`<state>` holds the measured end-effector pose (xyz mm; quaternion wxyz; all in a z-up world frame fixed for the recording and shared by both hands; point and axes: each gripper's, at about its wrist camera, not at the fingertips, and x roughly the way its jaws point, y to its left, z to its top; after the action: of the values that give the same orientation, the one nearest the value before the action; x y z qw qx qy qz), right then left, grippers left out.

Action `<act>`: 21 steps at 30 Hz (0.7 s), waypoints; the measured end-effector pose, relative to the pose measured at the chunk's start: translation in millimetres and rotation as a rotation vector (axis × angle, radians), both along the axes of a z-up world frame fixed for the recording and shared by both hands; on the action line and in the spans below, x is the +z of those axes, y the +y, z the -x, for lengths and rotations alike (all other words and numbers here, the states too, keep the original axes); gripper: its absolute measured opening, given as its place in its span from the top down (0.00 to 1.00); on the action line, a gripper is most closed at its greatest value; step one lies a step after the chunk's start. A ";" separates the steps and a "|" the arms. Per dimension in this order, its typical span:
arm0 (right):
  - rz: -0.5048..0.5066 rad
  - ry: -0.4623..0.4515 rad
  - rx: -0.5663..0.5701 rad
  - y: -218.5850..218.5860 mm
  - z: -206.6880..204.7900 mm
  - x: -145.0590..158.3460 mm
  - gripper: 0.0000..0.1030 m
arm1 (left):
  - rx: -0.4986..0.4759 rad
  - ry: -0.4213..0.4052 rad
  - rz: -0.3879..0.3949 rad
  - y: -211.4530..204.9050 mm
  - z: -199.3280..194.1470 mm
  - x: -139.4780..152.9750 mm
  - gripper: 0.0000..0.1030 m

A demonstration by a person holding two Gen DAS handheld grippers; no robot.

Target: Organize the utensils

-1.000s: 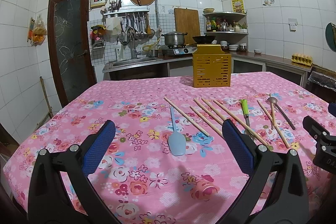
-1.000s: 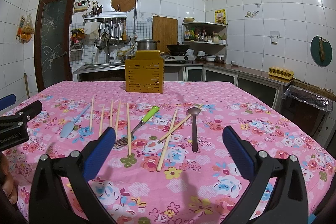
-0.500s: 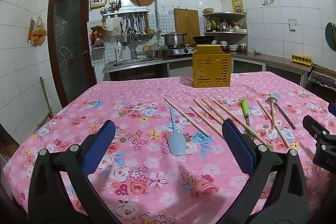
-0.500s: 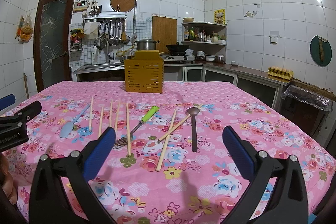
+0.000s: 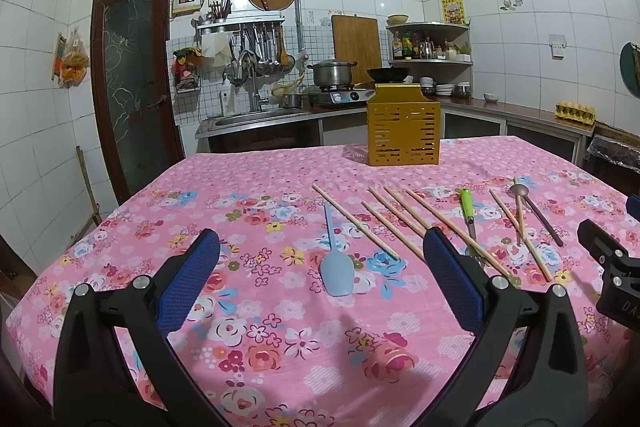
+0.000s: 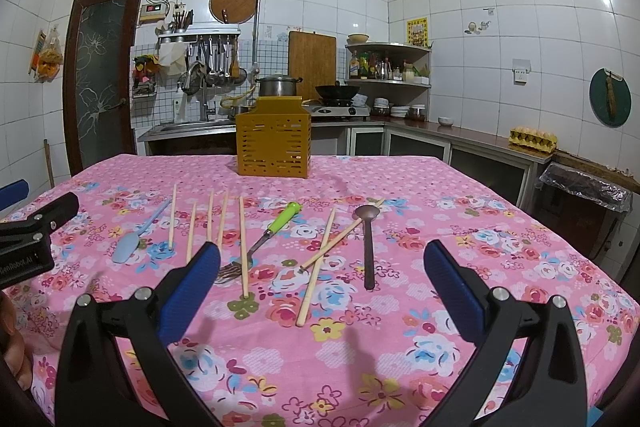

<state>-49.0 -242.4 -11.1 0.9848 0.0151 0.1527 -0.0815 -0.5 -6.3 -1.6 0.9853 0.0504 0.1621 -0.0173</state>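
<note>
Utensils lie in a row on the pink floral tablecloth [image 5: 248,219]: a light blue spoon [image 5: 335,263], several wooden chopsticks [image 5: 396,215], a green-handled fork [image 6: 276,231] and a dark spoon [image 6: 367,247]. A yellow slotted utensil holder [image 5: 403,125] stands upright behind them; it also shows in the right wrist view [image 6: 273,143]. My left gripper [image 5: 320,279] is open and empty above the table, just short of the blue spoon. My right gripper [image 6: 320,287] is open and empty, short of the chopsticks and the dark spoon.
A kitchen counter with a sink [image 5: 256,117], a pot [image 5: 332,73] and a wok runs behind the table. A bin lined with a bag [image 6: 584,203] stands to the right of the table. A dark door [image 5: 132,83] is at the left.
</note>
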 end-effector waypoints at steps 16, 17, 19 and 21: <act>0.001 0.000 -0.001 1.2 0.3 0.1 0.04 | -0.001 0.001 0.002 0.4 -0.1 -0.7 0.05; 0.001 0.000 -0.001 1.4 0.4 0.1 0.04 | -0.002 0.002 0.003 1.1 -0.3 -1.1 0.05; -0.001 0.003 -0.002 0.2 -0.2 0.0 0.04 | -0.004 0.002 0.004 0.3 -0.4 -1.5 0.05; -0.005 0.006 -0.005 -2.0 -0.2 -0.1 0.04 | -0.005 0.004 0.003 0.3 -1.2 -2.1 0.05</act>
<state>-48.8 -244.4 -11.2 0.9841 0.0177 0.1557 -0.0835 0.7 -6.0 -3.7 0.9850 0.0493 0.1639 -0.0200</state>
